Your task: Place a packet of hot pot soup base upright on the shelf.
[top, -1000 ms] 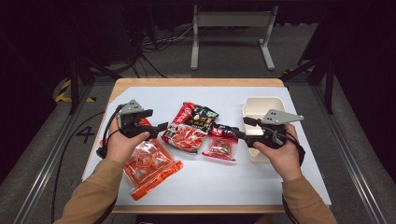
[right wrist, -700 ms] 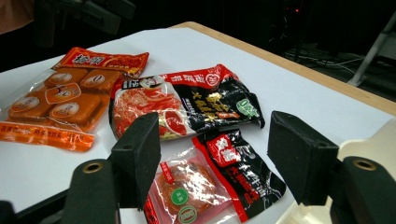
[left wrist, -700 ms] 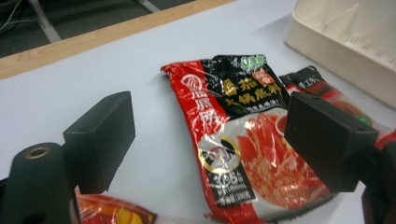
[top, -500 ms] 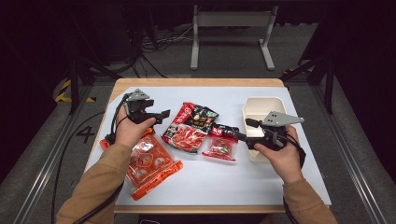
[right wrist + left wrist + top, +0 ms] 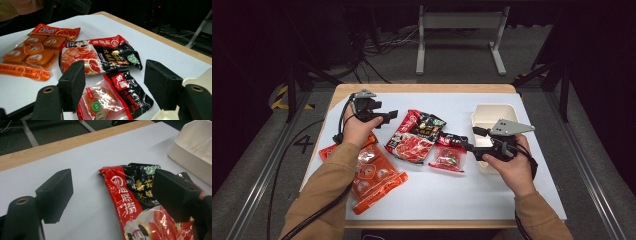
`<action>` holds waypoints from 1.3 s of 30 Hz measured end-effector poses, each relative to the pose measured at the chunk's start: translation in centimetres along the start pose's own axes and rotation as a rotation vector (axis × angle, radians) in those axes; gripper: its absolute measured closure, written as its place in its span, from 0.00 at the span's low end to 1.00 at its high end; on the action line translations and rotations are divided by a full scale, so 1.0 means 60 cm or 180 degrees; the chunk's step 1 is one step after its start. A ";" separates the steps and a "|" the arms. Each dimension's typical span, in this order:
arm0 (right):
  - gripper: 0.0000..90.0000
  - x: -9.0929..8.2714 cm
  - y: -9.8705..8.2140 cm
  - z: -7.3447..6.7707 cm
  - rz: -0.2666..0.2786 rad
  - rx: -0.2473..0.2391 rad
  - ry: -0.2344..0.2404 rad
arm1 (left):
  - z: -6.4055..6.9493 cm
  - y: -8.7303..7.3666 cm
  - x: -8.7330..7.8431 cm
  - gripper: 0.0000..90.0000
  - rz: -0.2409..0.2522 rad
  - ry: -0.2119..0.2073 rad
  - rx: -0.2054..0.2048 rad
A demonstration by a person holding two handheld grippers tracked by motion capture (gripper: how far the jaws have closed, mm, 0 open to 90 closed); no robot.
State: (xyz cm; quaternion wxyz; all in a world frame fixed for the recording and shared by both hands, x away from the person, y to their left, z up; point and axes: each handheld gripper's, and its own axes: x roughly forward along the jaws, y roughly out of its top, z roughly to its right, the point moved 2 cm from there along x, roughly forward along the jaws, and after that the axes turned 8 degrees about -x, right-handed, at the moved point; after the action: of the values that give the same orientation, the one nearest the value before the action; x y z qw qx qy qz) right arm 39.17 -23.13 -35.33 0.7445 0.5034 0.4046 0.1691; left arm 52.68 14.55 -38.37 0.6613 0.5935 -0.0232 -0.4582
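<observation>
Left gripper (image 5: 387, 116) fingers open beside red-black pouch (image 5: 414, 136), right gripper (image 5: 468, 139) fingers open over small packet (image 5: 449, 156)

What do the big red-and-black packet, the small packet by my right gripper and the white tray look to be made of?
Big red-and-black packet: glossy printed plastic film, likely foil-lined; it crinkles and glints. Small packet: thin plastic, part clear, since the reddish contents show through, part black print. White tray: looks like matte moulded plastic or pulp with stiff ribbed walls; which one is unclear.
</observation>
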 end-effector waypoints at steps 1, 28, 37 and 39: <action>0.38 0.001 0.000 0.000 -0.0001 -0.0005 0.0009 | -0.002 -0.002 0.003 0.21 0.0013 0.0002 -0.0064; 0.36 0.004 0.001 -0.001 0.0063 0.0014 0.0054 | 0.001 -0.062 0.082 0.34 -0.0494 -0.0261 -0.0473; 0.36 0.006 -0.001 -0.002 0.0048 0.0015 0.0066 | 0.003 -0.074 0.098 0.34 -0.0675 -0.0198 -0.0491; 0.36 0.006 -0.001 -0.002 0.0050 0.0018 0.0064 | 0.006 -0.075 0.101 0.35 -0.0680 -0.0201 -0.0473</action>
State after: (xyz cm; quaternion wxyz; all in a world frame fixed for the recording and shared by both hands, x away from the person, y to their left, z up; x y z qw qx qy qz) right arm 39.31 -22.83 -35.57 0.7377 0.5069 0.4086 0.1788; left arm 53.35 10.98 -44.99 0.6498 0.5272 0.0533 -0.5449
